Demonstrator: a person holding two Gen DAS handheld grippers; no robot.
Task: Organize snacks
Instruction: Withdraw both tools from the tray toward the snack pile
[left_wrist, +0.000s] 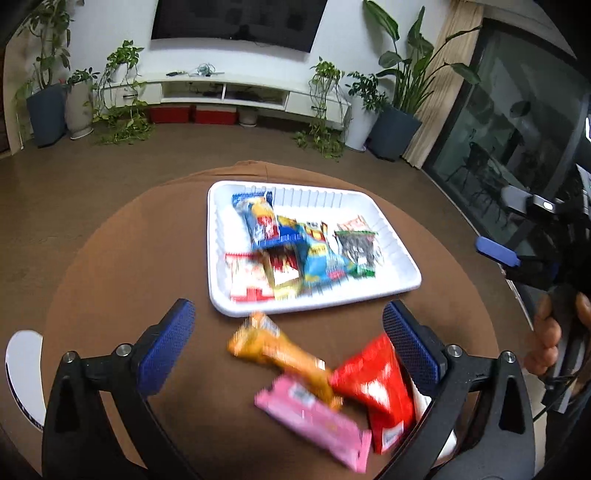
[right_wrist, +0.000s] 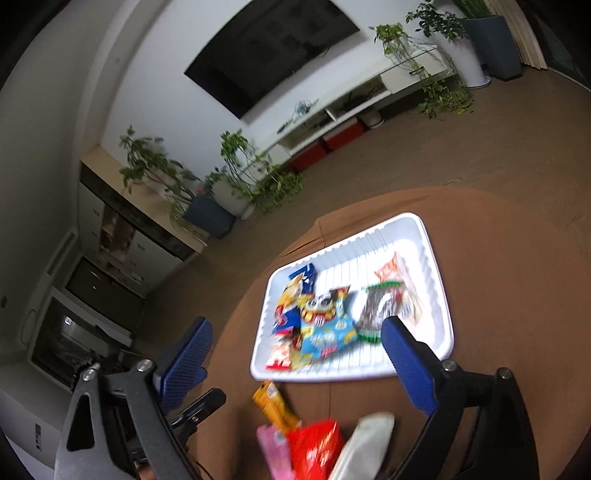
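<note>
A white ribbed tray (left_wrist: 400, 282) (right_wrist: 439, 280) sits on the round brown table and holds several snack packets, among them a blue one (left_wrist: 321, 258) (right_wrist: 325, 328) and a dark green-edged one (left_wrist: 360, 249) (right_wrist: 380, 306). In front of the tray lie an orange bar (left_wrist: 280, 354) (right_wrist: 275, 404), a pink packet (left_wrist: 314, 415) (right_wrist: 273, 448), a red packet (left_wrist: 376, 384) (right_wrist: 317, 448) and a white packet (right_wrist: 365, 439). My left gripper (left_wrist: 291, 350) is open above the loose snacks, holding nothing. My right gripper (right_wrist: 299, 360) is open and empty over the tray's near edge. It also shows in the left wrist view (left_wrist: 498, 253).
The brown table (left_wrist: 129, 258) (right_wrist: 498, 240) stands on a brown floor. A white chair back (left_wrist: 22, 373) is at the left table edge. A TV, a low white cabinet (left_wrist: 229, 88) and potted plants line the far wall. A glass door (left_wrist: 517, 129) is at the right.
</note>
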